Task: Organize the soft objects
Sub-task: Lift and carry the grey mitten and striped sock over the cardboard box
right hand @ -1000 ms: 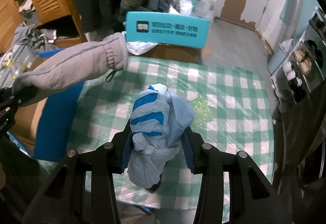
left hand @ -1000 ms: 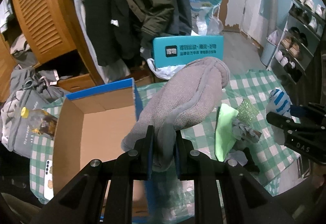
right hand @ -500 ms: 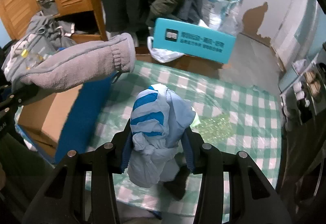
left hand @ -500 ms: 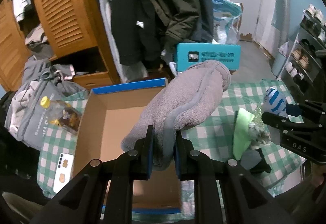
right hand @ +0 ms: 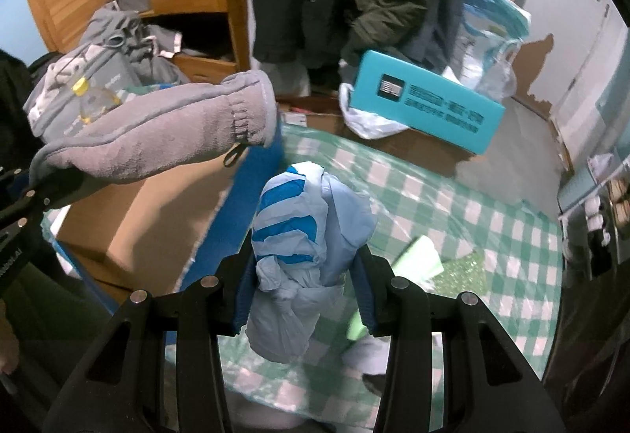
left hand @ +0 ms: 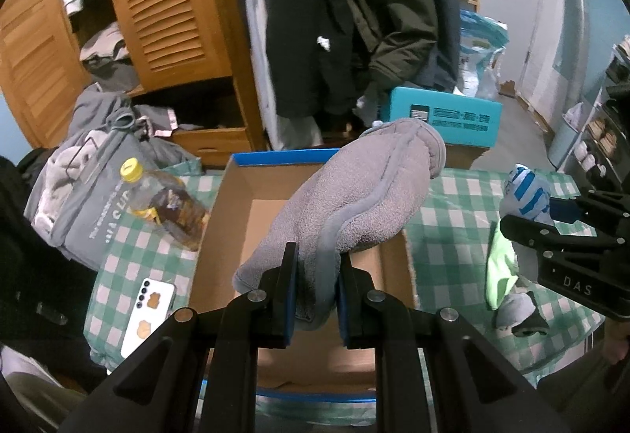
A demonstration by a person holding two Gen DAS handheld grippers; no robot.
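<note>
My left gripper (left hand: 315, 275) is shut on a grey fleece mitten (left hand: 354, 204) and holds it above the open cardboard box (left hand: 232, 236) with blue outer sides. The mitten (right hand: 157, 141) also shows in the right wrist view, over the box (right hand: 149, 220). My right gripper (right hand: 303, 283) is shut on a knotted blue-and-white striped bundle (right hand: 307, 236), held above the green checked tablecloth (right hand: 492, 256) just right of the box. That bundle (left hand: 527, 193) and the right gripper show at the right of the left wrist view.
A light green cloth (left hand: 500, 267), a grey sock (left hand: 516, 311) and a glittery green piece (right hand: 460, 275) lie on the tablecloth. An oil bottle (left hand: 165, 200) and a phone (left hand: 147, 311) sit left of the box. A teal carton (left hand: 445, 118), hanging coats and a wooden wardrobe stand behind.
Both grippers have moved left with their loads. The mitten has gone from over the box's right edge to above its inside, and the bundle has come close to the box's right wall.
</note>
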